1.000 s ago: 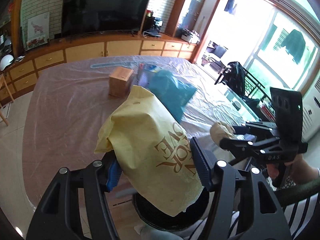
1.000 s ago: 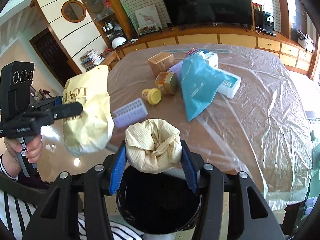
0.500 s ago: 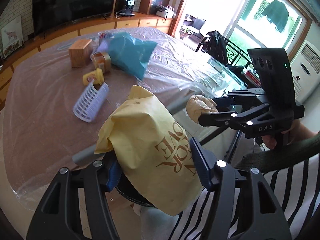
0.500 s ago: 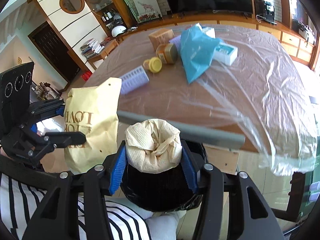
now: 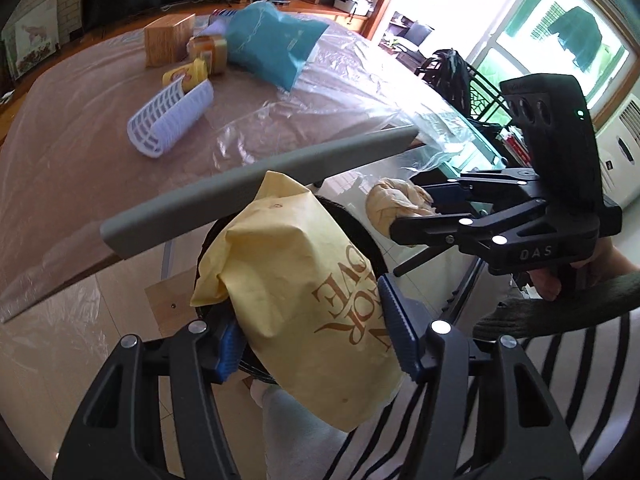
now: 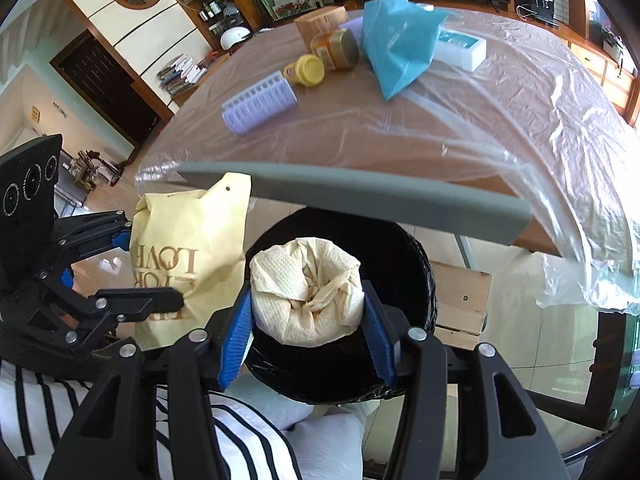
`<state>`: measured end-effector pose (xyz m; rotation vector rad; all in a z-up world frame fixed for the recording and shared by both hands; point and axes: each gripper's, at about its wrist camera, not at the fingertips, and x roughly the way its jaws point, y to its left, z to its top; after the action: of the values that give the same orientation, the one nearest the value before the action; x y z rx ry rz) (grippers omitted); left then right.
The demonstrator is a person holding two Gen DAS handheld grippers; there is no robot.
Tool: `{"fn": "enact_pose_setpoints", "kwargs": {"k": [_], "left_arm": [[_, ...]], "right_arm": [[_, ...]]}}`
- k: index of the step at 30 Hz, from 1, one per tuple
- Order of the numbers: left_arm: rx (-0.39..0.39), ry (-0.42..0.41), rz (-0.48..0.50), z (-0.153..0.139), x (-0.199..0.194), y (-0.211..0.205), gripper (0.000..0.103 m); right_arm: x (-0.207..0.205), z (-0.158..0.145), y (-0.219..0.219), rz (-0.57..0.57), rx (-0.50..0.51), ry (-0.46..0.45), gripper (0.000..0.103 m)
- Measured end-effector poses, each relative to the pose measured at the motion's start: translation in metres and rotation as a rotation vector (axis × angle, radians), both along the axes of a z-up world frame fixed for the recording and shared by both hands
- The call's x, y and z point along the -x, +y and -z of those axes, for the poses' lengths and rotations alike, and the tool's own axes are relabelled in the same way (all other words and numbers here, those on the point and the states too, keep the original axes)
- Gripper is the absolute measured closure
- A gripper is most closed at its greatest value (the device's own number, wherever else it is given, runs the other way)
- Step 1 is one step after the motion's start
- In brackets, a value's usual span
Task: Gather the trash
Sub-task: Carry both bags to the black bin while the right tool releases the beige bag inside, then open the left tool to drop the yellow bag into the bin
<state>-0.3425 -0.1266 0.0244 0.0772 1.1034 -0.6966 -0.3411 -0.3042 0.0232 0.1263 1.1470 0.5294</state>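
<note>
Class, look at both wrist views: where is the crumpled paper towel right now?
The crumpled paper towel sits clamped in the right claw, directly above the black bin, just below the table edge, with the yellow bag to its left.

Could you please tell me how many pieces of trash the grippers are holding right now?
2: a yellow bag in the left gripper, and a crumpled paper towel in the right gripper, above the black bin.

A box [image 5: 168,40], two jars [image 6: 338,50], a lilac rack [image 6: 260,102] and a white box [image 6: 460,46] are seen on the table [image 6: 500,120].
</note>
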Motion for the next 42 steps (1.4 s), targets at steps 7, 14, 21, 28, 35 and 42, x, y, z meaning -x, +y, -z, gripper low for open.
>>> {"fn": "enact_pose_setpoints", "kwargs": {"k": [7,14,21,28,35,42], "left_arm": [[-0.066,0.001,-0.036,0.023,-0.004,-0.008,0.047],[-0.079,0.017,-0.034,0.036,-0.009,-0.019,0.053],[-0.128,0.06,-0.059,0.066,-0.022,-0.026,0.056],[-0.168,0.075,-0.089,0.079,-0.026,-0.024,0.048],[-0.161,0.063,-0.116,0.078,-0.025,-0.02,0.016],[-0.158,0.048,-0.108,0.059,-0.017,-0.011,0.016]], "right_arm": [[-0.005,0.016,0.007,-0.026,0.047,-0.002,0.052],[-0.009,0.035,0.01,-0.027,0.053,0.013,0.052],[-0.022,0.062,0.023,-0.038,0.084,0.064,0.052],[-0.028,0.088,0.026,-0.009,0.147,0.123,0.046],[-0.028,0.086,0.014,0.032,0.119,0.137,0.017],[-0.015,0.05,0.003,0.005,0.11,0.056,0.017]]}}
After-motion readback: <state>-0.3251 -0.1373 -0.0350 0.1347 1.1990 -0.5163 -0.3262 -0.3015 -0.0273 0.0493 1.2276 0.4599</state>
